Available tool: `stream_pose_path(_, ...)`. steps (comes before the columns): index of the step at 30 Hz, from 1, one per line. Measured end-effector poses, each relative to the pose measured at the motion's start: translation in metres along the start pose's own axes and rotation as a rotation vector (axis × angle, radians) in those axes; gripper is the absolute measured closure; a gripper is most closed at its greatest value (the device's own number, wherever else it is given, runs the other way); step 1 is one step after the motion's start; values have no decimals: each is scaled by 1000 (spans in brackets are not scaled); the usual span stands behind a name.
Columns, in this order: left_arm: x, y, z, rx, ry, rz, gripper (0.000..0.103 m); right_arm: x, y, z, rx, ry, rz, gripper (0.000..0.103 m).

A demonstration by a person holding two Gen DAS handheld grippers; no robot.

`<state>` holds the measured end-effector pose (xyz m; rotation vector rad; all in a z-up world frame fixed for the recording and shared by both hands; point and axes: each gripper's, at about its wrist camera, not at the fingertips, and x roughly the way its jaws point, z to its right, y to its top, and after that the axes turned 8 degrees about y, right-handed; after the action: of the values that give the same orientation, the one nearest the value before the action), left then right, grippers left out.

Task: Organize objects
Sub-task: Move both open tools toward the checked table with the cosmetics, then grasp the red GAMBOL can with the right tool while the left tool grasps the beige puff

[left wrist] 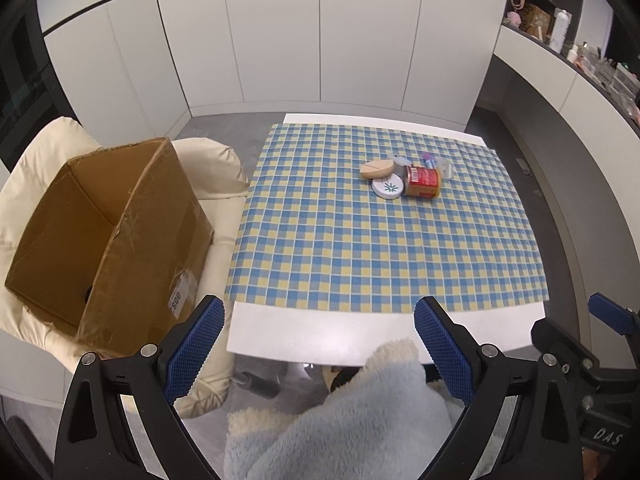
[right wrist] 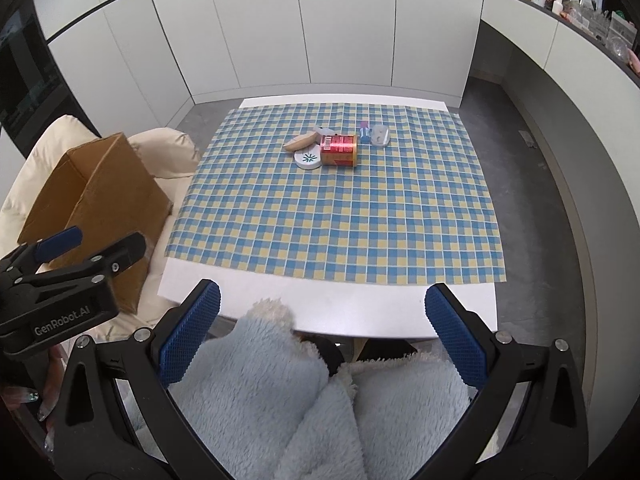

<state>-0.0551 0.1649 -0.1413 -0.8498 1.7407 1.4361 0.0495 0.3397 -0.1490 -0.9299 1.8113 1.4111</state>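
A small pile lies far out on the checkered cloth: a red can [left wrist: 423, 181] [right wrist: 339, 149] on its side, a round white lid [left wrist: 387, 188] [right wrist: 307, 158], a tan wooden piece [left wrist: 376, 169] [right wrist: 299, 142], a small blue-and-pink tube [right wrist: 364, 131] and a clear round case [right wrist: 379, 136]. An open cardboard box [left wrist: 108, 240] [right wrist: 96, 204] sits on a cream chair to the left. My left gripper [left wrist: 320, 320] and right gripper [right wrist: 322, 304] are both open and empty, held at the table's near edge, far from the pile.
The white table [left wrist: 360, 340] carries a blue-yellow checkered cloth [right wrist: 340, 216]. A cream cushioned chair [left wrist: 40, 152] holds the box. Light blue fleece [right wrist: 280, 400] lies below the grippers. White cabinets stand behind; a cluttered shelf [left wrist: 560, 20] runs along the right.
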Motion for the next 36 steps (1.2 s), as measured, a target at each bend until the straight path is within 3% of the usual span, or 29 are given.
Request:
stream_pose_path(21, 105, 57, 25, -26, 37, -44, 7, 107, 68, 82, 58, -68, -41, 0)
stream_pose_path(32, 158, 70, 52, 15, 39, -61, 7, 173, 76, 120, 46, -98, -58, 0)
stream_pose_path(36, 177, 75, 59, 13, 34, -76, 7, 200, 83, 127, 69, -58, -77, 0)
